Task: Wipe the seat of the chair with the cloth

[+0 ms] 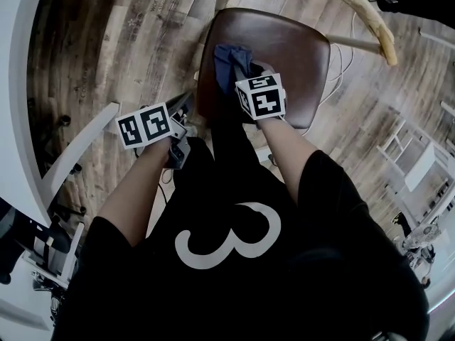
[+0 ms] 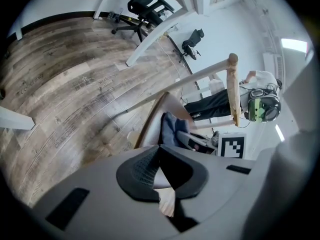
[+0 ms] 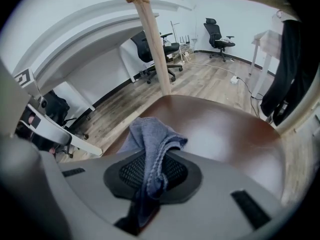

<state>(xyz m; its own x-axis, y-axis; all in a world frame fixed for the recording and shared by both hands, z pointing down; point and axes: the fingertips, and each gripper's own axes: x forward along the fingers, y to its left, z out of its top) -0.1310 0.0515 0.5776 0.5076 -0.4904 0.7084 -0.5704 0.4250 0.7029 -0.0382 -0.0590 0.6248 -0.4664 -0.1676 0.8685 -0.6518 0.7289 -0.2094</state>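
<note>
A wooden chair with a glossy brown seat [image 1: 284, 55] stands in front of me. A blue cloth [image 1: 231, 57] lies bunched on the seat's near left part. My right gripper [image 1: 249, 71] is shut on the cloth [image 3: 150, 134], which is pinched between its pads and drapes onto the seat [image 3: 220, 129]. My left gripper [image 1: 186, 106] hovers off the seat's left edge, over the floor. Its jaws are shut with nothing between them. In the left gripper view [image 2: 159, 151], the cloth [image 2: 172, 126] and the seat's edge [image 2: 149, 126] lie ahead.
The chair's pale curved back rail [image 1: 355, 9] and its post [image 3: 155, 49] rise beyond the seat. A white desk leg [image 1: 78, 148] is at my left, a white shelf [image 1: 419, 162] at right. Cables [image 1: 341, 55] trail on the wooden floor. Office chairs [image 3: 220, 34] and a person [image 2: 260, 96] stand farther off.
</note>
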